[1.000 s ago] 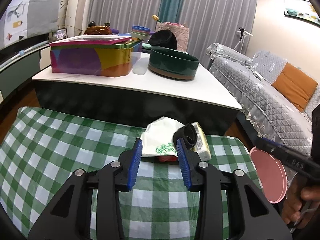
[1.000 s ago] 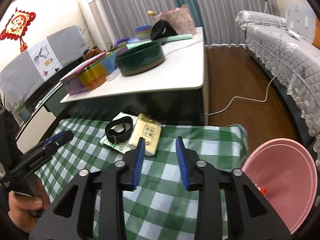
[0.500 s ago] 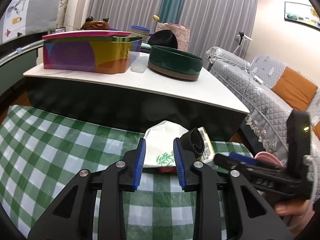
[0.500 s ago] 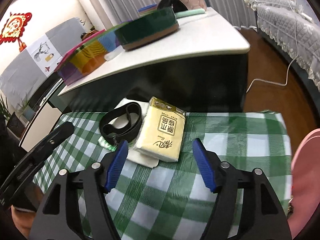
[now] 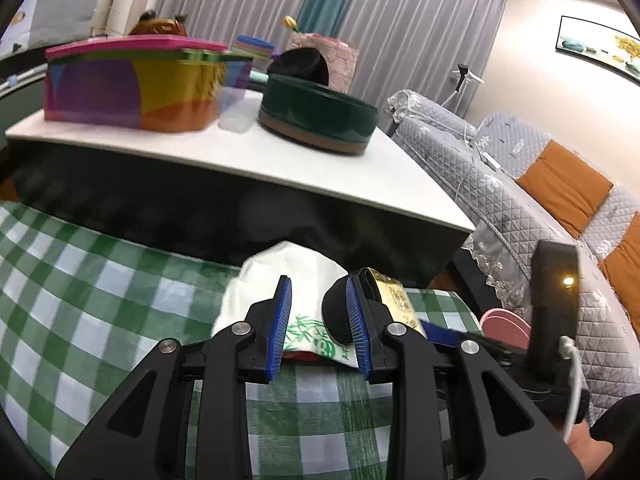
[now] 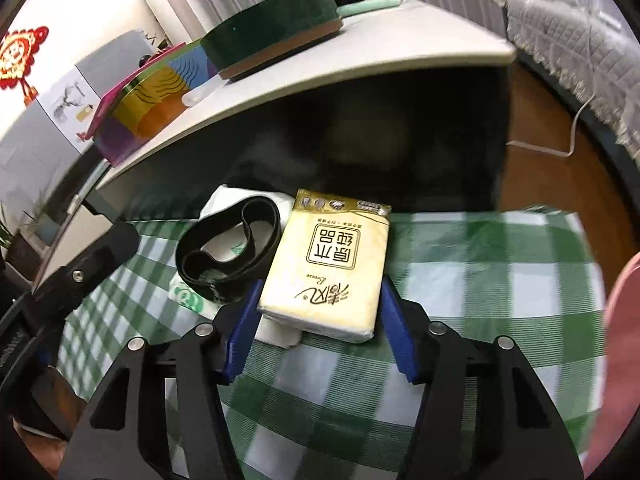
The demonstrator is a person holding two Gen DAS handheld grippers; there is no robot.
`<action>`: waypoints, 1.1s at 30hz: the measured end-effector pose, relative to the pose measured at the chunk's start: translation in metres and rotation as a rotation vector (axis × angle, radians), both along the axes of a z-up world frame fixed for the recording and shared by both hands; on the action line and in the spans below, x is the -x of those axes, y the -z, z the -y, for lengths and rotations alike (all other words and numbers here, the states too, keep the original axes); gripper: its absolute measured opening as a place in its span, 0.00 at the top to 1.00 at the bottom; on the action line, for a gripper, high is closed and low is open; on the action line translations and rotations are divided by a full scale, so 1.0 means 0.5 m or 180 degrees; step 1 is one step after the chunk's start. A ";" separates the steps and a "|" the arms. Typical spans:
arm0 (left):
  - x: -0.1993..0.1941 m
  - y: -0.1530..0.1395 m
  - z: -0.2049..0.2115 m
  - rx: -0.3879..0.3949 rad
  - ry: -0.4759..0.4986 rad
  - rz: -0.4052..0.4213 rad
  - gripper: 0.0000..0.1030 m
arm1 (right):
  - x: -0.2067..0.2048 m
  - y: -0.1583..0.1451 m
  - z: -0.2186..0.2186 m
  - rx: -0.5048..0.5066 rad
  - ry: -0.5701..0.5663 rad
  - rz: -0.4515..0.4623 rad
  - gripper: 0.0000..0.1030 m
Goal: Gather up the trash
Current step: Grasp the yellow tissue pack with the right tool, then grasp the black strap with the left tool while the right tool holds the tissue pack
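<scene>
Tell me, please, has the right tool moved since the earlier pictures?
Yes. The right tool has advanced toward the tissue pack, which now lies between its closing jaws on the checked cloth.

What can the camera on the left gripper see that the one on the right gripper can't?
Only the left view shows the orange cushions on the sofa and the framed picture on the wall. Only the right view shows the red knot ornament and the printed top of the yellow tissue pack, lying between the right gripper jaws, which have just been closing. Both show the green checked cloth, black band and green round tin.
</scene>
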State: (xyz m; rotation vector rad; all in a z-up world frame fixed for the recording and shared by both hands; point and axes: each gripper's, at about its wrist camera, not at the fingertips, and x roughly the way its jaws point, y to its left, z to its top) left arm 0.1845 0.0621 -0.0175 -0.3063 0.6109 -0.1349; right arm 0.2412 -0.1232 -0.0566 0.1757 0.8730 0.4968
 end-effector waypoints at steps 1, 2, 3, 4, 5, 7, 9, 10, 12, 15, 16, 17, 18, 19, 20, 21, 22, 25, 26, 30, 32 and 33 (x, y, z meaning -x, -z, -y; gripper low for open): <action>-0.003 0.005 0.003 0.0020 0.0010 -0.0024 0.72 | 0.003 -0.004 0.003 0.0081 0.0025 0.0033 0.45; -0.006 0.009 0.008 0.0032 0.0021 -0.0044 0.72 | 0.008 -0.009 0.009 0.0208 0.0056 0.0078 0.46; -0.007 0.012 0.013 0.0035 0.0031 -0.0054 0.72 | 0.012 -0.013 0.014 0.0301 0.0076 0.0110 0.46; -0.009 0.015 0.021 0.0033 0.0055 -0.0062 0.72 | 0.016 -0.015 0.020 0.0353 0.0090 0.0122 0.46; -0.009 0.017 0.029 0.0027 0.0080 -0.0068 0.72 | 0.020 -0.017 0.028 0.0421 0.0113 0.0134 0.46; -0.012 0.024 0.049 0.0023 0.0144 -0.0081 0.72 | 0.028 -0.019 0.050 0.0548 0.0159 0.0149 0.46; -0.016 0.030 0.067 0.0021 0.0214 -0.0109 0.71 | 0.035 -0.017 0.074 0.0635 0.0204 0.0155 0.46; -0.019 0.036 0.079 0.0017 0.0266 -0.0140 0.71 | 0.040 -0.016 0.089 0.0658 0.0228 0.0149 0.46; -0.022 0.046 0.096 0.0001 0.0332 -0.0188 0.70 | 0.044 -0.014 0.108 0.0684 0.0264 0.0124 0.46; -0.025 0.058 0.117 0.0000 0.0372 -0.0230 0.64 | 0.056 -0.007 0.134 0.0728 0.0282 0.0117 0.46; -0.028 0.062 0.123 0.0003 0.0391 -0.0242 0.64 | 0.059 -0.005 0.141 0.0762 0.0289 0.0123 0.46; -0.029 0.065 0.128 -0.0001 0.0408 -0.0255 0.64 | 0.061 -0.003 0.144 0.0774 0.0293 0.0121 0.47; -0.032 0.068 0.133 -0.0003 0.0426 -0.0267 0.64 | 0.064 -0.002 0.151 0.0773 0.0295 0.0111 0.47; -0.034 0.070 0.139 0.0017 0.0452 -0.0281 0.64 | 0.066 -0.001 0.156 0.0773 0.0297 0.0106 0.47; -0.035 0.072 0.143 0.0046 0.0473 -0.0292 0.64 | 0.068 0.001 0.163 0.0781 0.0302 0.0103 0.47; -0.038 0.074 0.148 0.0072 0.0492 -0.0304 0.63 | 0.073 0.003 0.167 0.0786 0.0308 0.0102 0.47; -0.041 0.076 0.156 0.0090 0.0516 -0.0317 0.63 | 0.074 0.005 0.170 0.0788 0.0316 0.0097 0.47; -0.049 0.084 0.181 0.0072 0.0595 -0.0388 0.62 | 0.085 0.009 0.183 0.0785 0.0329 0.0099 0.47; -0.051 0.088 0.187 0.0050 0.0604 -0.0418 0.62 | 0.086 0.009 0.185 0.0783 0.0328 0.0099 0.47; -0.060 0.097 0.189 0.0053 0.0574 -0.0510 0.62 | 0.092 0.010 0.191 0.0772 0.0320 0.0104 0.47; -0.067 0.104 0.189 0.0082 0.0588 -0.0588 0.63 | 0.092 0.010 0.191 0.0771 0.0320 0.0106 0.47; -0.074 0.109 0.194 0.0085 0.0603 -0.0638 0.63 | 0.093 0.011 0.192 0.0769 0.0318 0.0110 0.47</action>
